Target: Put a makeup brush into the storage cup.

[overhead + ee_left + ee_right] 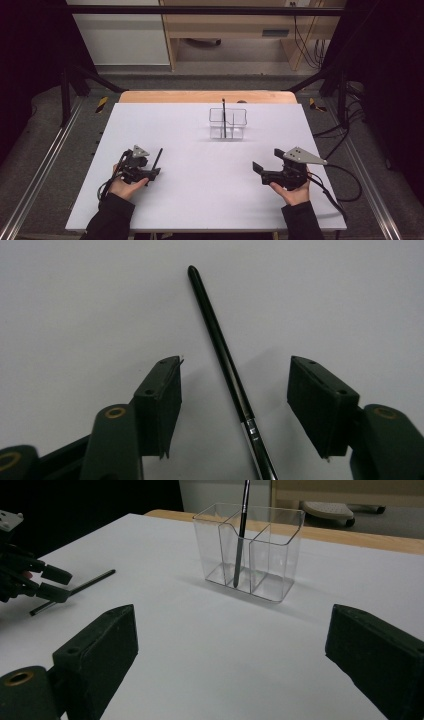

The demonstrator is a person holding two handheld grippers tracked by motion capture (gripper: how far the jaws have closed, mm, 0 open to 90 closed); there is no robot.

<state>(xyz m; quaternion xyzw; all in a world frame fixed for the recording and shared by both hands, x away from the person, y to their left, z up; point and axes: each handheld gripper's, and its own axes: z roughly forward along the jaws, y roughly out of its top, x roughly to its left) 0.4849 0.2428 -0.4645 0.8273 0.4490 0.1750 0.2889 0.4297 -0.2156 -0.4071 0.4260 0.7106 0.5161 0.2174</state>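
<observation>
A thin black pen (158, 157) lies flat on the white board (210, 195) at the front left. My left gripper (152, 171) is low over the pen's near end. In the left gripper view the pen (220, 340) runs between the two pads, and my left gripper (235, 362) stands open with a gap on each side. My right gripper (267, 160) rests at the front right, open and with nothing in it; it (232, 615) faces a clear divided holder (280, 545). A second dark pen (241, 535) stands upright in the holder's middle compartment.
The clear holder (214, 117) stands near the board's far edge, just right of centre. Behind the board runs a wooden table edge (200, 96). The right gripper view shows the lying pen (85, 586) and the left gripper (57, 582) at far left.
</observation>
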